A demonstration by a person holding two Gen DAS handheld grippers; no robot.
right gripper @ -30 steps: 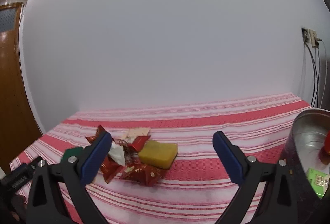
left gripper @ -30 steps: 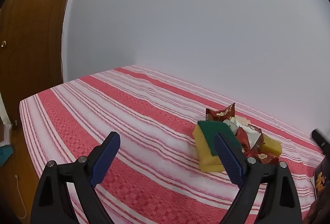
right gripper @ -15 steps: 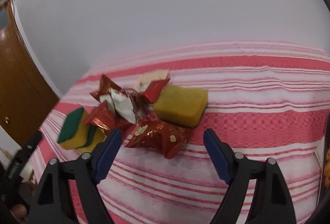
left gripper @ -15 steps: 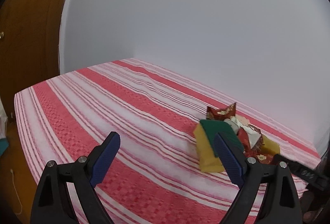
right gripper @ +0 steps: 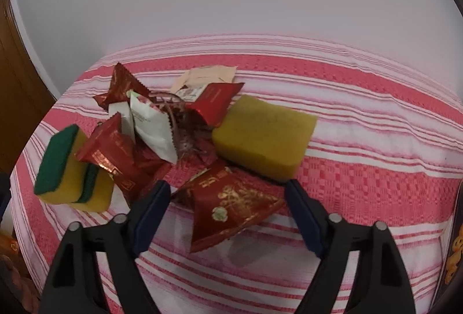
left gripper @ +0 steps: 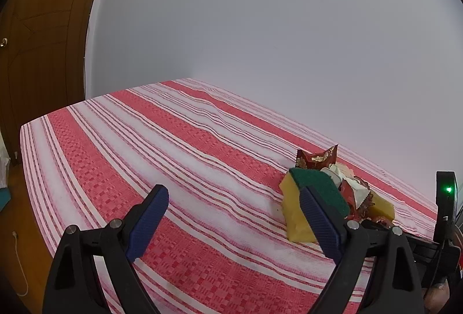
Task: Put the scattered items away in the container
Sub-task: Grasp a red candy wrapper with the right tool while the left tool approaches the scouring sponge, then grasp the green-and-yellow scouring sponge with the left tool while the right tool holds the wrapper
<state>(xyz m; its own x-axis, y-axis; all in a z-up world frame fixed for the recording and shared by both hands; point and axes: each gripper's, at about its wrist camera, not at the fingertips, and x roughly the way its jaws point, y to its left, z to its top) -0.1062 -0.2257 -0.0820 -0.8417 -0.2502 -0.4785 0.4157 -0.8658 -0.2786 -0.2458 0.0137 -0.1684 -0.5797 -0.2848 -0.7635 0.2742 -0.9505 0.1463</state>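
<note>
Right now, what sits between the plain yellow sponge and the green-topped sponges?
A heap of snack packets, red and white, fills that gap in the right wrist view; the plain yellow sponge and green-topped sponges flank it.

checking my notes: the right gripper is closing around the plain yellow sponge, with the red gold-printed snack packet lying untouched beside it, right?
Not quite. In the right wrist view, the right gripper is closing around the red gold-printed snack packet, not yet pressed by the pads; the plain yellow sponge lies untouched beside it, beyond the fingertips.
</note>
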